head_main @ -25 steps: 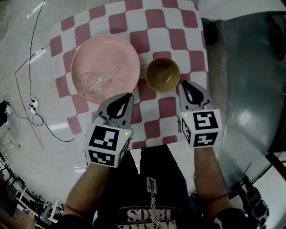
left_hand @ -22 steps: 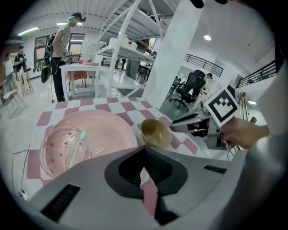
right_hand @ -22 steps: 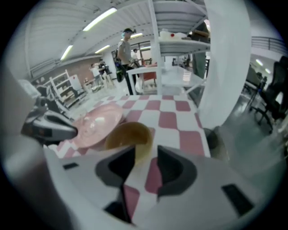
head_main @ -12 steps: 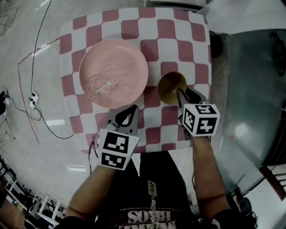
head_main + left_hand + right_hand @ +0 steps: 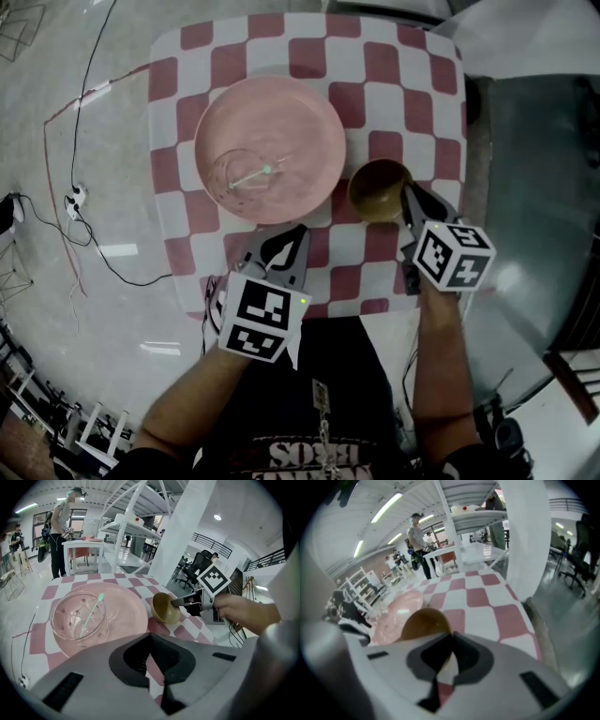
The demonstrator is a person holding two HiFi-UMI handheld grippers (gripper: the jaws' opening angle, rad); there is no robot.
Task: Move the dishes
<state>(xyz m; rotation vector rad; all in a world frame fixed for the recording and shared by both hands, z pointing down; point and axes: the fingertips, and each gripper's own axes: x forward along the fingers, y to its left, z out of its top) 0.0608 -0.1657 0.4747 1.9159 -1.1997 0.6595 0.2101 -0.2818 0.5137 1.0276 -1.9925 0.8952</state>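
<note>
Head view, left to right.

Plate [image 5: 309,117]: flat on the checked table [image 5: 394,66], left of centre. It carries a glass bowl [image 5: 234,178] on its near-left part, with a green stick [image 5: 255,175] lying inside. Neither is gripped.

Left gripper [image 5: 294,238]: just near of the plate and apart from it. The left gripper view shows its jaws pressed together with nothing between them.

Bowl [image 5: 375,187]: brown, just right of the plate's near-right edge, on the table's right half.

Right gripper [image 5: 409,195]: its jaws have just been closing, and the bowl's near-right rim is between them. In the right gripper view the rim [image 5: 423,623] runs into the jaw tips, so you are pinching the bowl by its wall.

Progress, judged: early. One dish is gripped and none is clearly off the table. I cannot tell whether the bowl's lower edge rests on the cloth. The bowl's carry, the plate and the glass bowl are left to do. No destination shows.

Orientation: the bowl [image 5: 165,607] is round, so it has no long axis in plan. Its own axis runs through the mouth. From the left gripper view it sits tilted, not level. The pinched rim looks like the higher side, and the mouth faces up and leans toward the plate.
</note>
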